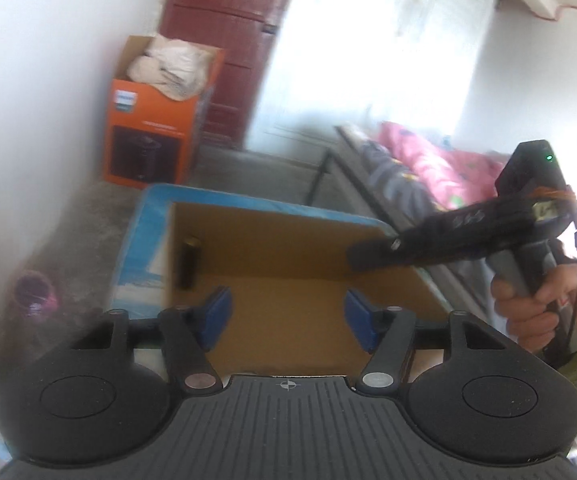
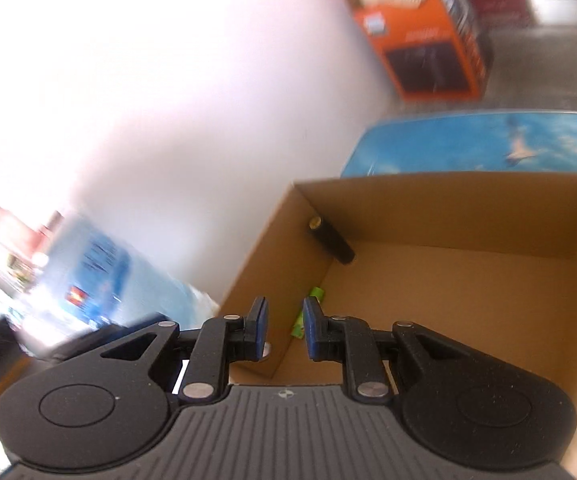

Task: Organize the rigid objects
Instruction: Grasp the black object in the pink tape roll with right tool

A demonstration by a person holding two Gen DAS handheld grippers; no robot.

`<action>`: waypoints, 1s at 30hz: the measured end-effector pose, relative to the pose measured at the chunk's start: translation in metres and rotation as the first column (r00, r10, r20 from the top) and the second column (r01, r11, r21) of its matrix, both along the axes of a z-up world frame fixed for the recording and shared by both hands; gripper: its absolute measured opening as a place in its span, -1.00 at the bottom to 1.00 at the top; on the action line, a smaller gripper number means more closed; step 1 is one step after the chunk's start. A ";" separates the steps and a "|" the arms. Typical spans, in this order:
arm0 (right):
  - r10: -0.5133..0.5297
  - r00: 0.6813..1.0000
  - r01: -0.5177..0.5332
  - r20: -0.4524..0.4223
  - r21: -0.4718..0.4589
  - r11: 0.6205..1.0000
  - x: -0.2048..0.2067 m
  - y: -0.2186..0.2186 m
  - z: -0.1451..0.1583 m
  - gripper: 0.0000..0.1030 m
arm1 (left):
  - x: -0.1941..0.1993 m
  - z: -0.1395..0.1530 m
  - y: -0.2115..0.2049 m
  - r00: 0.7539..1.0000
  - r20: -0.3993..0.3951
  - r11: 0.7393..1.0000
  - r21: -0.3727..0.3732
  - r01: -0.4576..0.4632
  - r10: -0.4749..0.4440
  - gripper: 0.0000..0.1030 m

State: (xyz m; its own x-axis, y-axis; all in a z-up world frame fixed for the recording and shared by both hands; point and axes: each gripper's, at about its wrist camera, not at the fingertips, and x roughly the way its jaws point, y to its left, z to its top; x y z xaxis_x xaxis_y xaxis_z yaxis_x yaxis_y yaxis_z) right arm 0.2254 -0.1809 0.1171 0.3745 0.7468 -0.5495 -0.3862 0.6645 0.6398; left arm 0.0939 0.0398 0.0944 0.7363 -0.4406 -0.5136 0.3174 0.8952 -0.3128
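Observation:
An open cardboard box (image 1: 288, 248) with a blue printed flap stands on the floor; it also shows in the right wrist view (image 2: 448, 280). A dark cylinder (image 1: 189, 264) leans in its far left corner, also seen from the right wrist (image 2: 330, 242). A small green object (image 2: 308, 312) lies by the box's left wall. My left gripper (image 1: 286, 320) is open and empty above the box's near edge. My right gripper (image 2: 285, 326) is partly open and empty over the box's left wall; its body shows in the left wrist view (image 1: 460, 236), held by a hand.
An orange carton (image 1: 152, 136) holding crumpled white material stands by the white wall and a red door (image 1: 224, 40). A purple bottle (image 1: 34, 292) sits on the floor at left. A bed with pink bedding (image 1: 428, 160) is at right. A blurred blue-white pack (image 2: 100, 272) lies left of the box.

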 end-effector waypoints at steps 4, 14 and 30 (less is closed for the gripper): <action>-0.114 0.993 0.115 -0.013 0.093 0.989 -0.051 -0.057 0.002 -0.59 | -0.016 -0.014 -0.033 0.969 -0.061 0.968 -0.097 0.234 -0.240 0.36; -0.384 0.910 0.382 -0.155 -0.043 0.923 -0.133 -0.113 -0.072 -0.58 | -0.034 -0.080 -0.149 0.916 -0.091 0.897 0.186 0.400 -0.390 0.06; -0.403 0.864 0.396 -0.301 -0.087 0.914 -0.135 -0.121 -0.120 -0.56 | -0.014 -0.112 -0.187 0.889 -0.193 0.834 0.310 0.456 -0.414 -0.39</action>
State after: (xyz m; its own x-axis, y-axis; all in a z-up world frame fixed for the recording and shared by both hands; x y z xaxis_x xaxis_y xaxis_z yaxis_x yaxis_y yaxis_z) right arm 0.0900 -0.3021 -0.0029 0.4494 0.5560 -0.6993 0.1275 0.7348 0.6662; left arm 0.0798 -0.1468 -0.0178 0.4372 -0.4857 -0.7570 0.6804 0.7290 -0.0747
